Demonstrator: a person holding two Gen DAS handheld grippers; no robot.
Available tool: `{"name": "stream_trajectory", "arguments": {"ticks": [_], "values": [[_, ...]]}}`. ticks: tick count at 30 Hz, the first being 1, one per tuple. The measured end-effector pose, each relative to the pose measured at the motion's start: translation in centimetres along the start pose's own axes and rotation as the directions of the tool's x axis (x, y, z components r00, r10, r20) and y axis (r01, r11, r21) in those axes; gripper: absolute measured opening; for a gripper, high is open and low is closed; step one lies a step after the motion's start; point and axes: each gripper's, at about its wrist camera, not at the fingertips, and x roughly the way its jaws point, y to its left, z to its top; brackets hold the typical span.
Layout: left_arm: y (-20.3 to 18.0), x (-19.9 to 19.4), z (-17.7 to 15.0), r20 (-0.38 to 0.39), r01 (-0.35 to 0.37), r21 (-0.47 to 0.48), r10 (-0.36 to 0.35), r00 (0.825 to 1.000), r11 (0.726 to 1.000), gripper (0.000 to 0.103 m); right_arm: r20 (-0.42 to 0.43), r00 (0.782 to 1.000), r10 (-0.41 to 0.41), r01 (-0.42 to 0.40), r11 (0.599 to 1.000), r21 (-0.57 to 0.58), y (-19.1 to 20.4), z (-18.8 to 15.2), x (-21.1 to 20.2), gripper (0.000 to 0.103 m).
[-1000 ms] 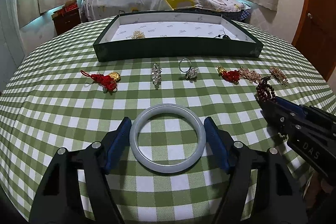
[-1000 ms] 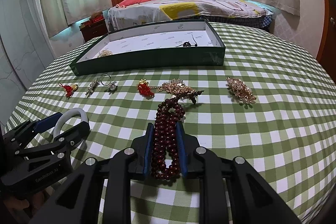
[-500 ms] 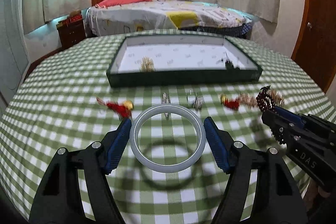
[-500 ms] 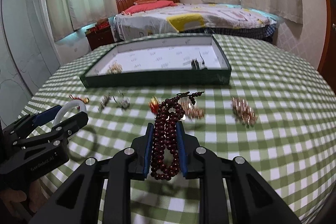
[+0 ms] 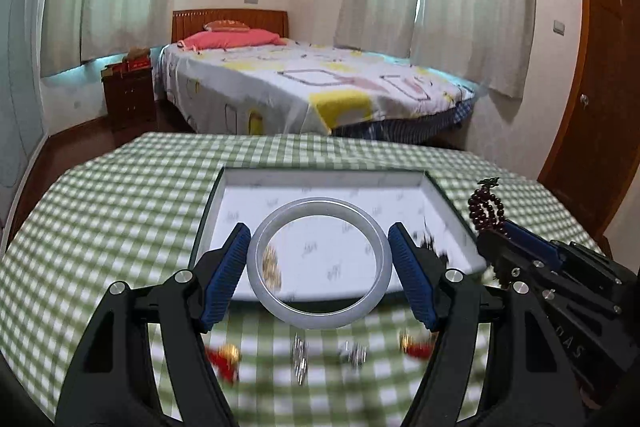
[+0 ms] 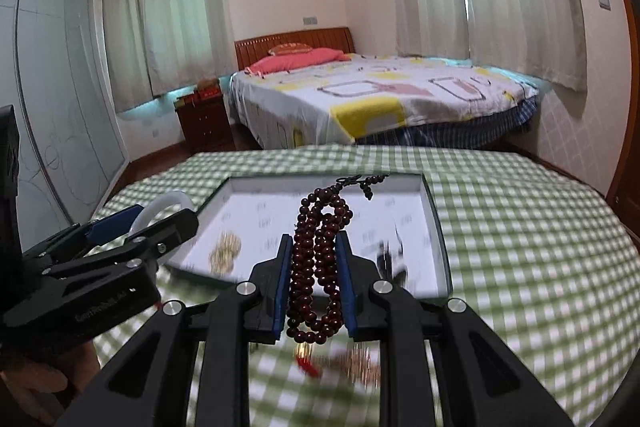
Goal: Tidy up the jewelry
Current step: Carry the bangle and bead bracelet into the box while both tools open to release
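Two handheld grippers carry jewelry above a table (image 5: 120,195) spread with green-and-white checked cloth, in a bedroom with a bed (image 5: 304,87) behind. The left gripper (image 5: 319,263) clamps a pale, milky bangle (image 5: 319,319) across its width, blue pads pressing its outer rim on both sides, the ring held roughly flat and clear of the cloth. The right gripper (image 6: 316,287) is clenched on a looped strand of dark red beads (image 6: 320,247), which stands up between its pads with a dark tassel end curling off the top. Both pieces hang in front of an open, white-lined tray (image 5: 448,203) with dark green walls, where a small gold ornament (image 6: 226,251) and a dark, blurred item (image 6: 390,255) already lie. Several smaller pieces, among them a red-and-gold charm (image 5: 224,357) and silvery ones too blurred to name, sit on the cloth on the near side of the tray. The step in hand appears to be the carry toward the tray. The next move likely calls for bringing each gripper over the near wall, lowering it to a bare patch of lining, and only then letting go, so the rigid bangle does not drop hard or roll and the beads do not spill onto the pieces inside.
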Motion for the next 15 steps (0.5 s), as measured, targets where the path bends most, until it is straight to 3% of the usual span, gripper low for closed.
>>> {"name": "stream_trajectory", "arguments": {"ticks": [6,15], "values": [[-0.3,4.2,1.6,-0.022,-0.014,-0.015,0.013,1.000,1.000,0.069,-0.029,1.000,0.006,-0.005,1.000,0.005,-1.1,1.5,4.2,0.022],[0.3,11.1,-1.2,-0.199,-0.012,-0.033,0.006,0.980,0.999,0.069,-0.202,0.979,0.011,-0.007,1.000,0.022,-3.2,-1.2,10.6,0.022]]}}
